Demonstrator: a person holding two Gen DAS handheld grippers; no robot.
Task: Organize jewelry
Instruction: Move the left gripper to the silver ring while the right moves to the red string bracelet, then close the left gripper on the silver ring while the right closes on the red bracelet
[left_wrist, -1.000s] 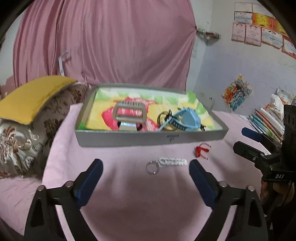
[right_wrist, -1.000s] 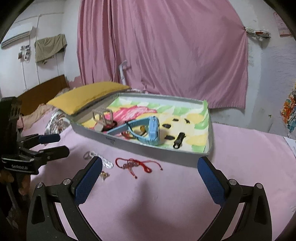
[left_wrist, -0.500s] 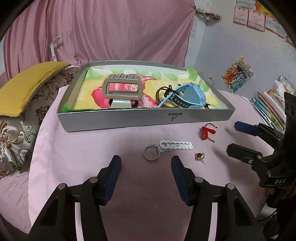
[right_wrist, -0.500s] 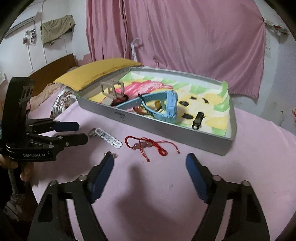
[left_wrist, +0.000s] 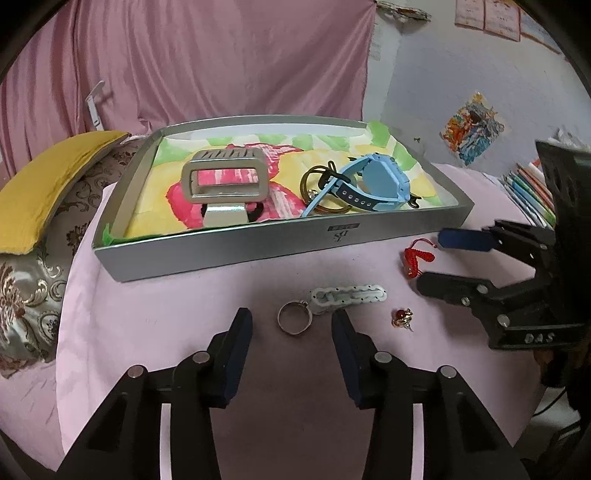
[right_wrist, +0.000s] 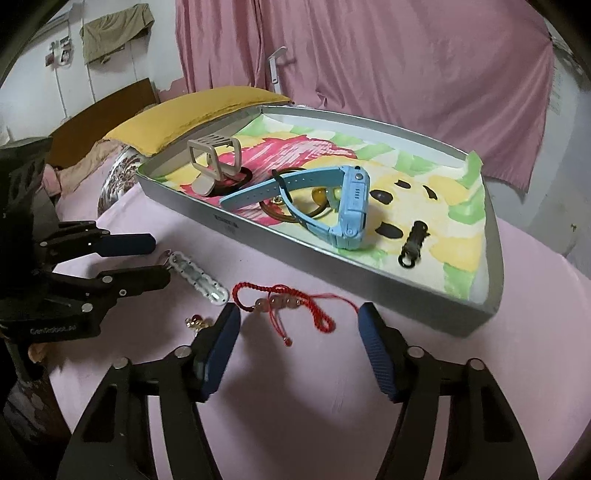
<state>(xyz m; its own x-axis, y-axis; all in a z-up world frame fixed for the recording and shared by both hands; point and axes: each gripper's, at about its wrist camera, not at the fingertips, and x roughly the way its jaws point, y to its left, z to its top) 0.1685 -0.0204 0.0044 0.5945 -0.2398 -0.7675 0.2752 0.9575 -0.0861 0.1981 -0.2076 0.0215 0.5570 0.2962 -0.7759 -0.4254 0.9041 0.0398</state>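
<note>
On the pink cloth a silver ring (left_wrist: 293, 322) lies between the fingertips of my left gripper (left_wrist: 291, 332), whose jaws are closing; the pads stay clear of it. A white hair clip (left_wrist: 351, 295) touches the ring, and a small gold-and-red earring (left_wrist: 402, 317) lies to the right. My right gripper (right_wrist: 298, 317) is closing too, around the near part of a red cord bracelet (right_wrist: 280, 301), pads apart from it. Behind stands the grey tray (left_wrist: 258, 247) holding a blue watch (left_wrist: 373, 184), a beige claw clip (left_wrist: 223, 181) and a brown bangle (left_wrist: 314, 184).
A black clasp (right_wrist: 412, 243) lies in the tray's right part. A yellow pillow (left_wrist: 48, 173) on a patterned cushion (left_wrist: 26, 280) sits left of the table. Stacked books (left_wrist: 532, 192) are at the right. A pink curtain (left_wrist: 221, 62) hangs behind.
Both grippers came forward and down toward the loose pieces while their jaws narrowed. The ring now sits between the left fingers, the red bracelet between the right ones.
</note>
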